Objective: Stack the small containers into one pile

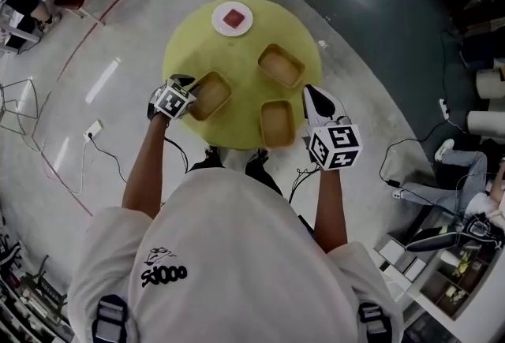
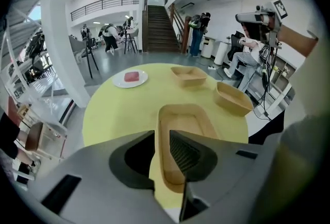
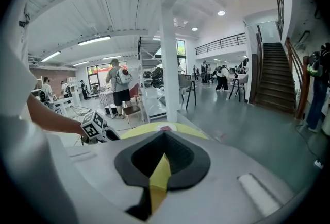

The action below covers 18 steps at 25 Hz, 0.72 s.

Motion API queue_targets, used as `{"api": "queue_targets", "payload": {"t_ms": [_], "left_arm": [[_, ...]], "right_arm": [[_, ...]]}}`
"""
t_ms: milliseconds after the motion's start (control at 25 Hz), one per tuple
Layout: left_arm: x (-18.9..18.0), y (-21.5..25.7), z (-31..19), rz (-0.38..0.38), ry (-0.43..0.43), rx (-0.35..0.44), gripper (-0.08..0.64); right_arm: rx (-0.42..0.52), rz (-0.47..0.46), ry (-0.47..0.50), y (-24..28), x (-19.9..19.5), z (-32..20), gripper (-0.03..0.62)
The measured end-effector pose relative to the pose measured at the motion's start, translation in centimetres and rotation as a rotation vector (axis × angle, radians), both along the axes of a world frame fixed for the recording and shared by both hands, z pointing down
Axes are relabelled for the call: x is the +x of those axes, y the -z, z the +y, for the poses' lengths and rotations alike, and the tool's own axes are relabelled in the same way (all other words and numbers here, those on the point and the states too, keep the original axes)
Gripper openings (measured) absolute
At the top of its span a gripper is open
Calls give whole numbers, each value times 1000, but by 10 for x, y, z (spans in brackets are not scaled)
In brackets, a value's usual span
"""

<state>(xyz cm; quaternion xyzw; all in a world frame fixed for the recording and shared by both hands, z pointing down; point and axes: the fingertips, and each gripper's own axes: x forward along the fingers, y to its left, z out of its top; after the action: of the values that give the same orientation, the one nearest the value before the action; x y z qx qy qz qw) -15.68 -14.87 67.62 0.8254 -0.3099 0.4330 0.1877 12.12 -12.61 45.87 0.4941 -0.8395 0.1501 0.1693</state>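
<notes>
Nothing is being shown as stacked yet, the left container (image 1: 209, 95), far container (image 1: 282, 65) and near container (image 1: 277, 122) being left apart on the tabletop (image 1: 237, 57); only in the left gripper view are the fingers (image 2: 183, 153) of the left gripper (image 1: 192, 91) being seen apart astride the left container's wall, while those of the right gripper (image 1: 314, 97) are being held together, empty.

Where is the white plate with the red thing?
In the head view, the white plate sits at the yellow table's far edge, left of the farthest container.
</notes>
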Motion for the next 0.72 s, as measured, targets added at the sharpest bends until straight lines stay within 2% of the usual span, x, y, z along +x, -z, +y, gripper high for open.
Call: {"api": "queue_targets", "payload": {"t_ms": [120,360,440,600,720], "left_arm": [[-6,-21,1,-21,18,-57,94],[-9,-36,-4,-85,24,-66,92],[-8,-39,-5,-95,34,-79,50],[-9,-47,-8,-82,75,-94,35],[-6,-38,-7,-41,137,-102,32]], "right_arm": [[-17,-6,-12,-8,1,0,9],[-39,-12,-28,-15,7,1,9],[-37,-9,-22,-16,7,2,9],[-35,10,4,-18,8,5,9],[-36,12,24,-19,13,7,9]]}}
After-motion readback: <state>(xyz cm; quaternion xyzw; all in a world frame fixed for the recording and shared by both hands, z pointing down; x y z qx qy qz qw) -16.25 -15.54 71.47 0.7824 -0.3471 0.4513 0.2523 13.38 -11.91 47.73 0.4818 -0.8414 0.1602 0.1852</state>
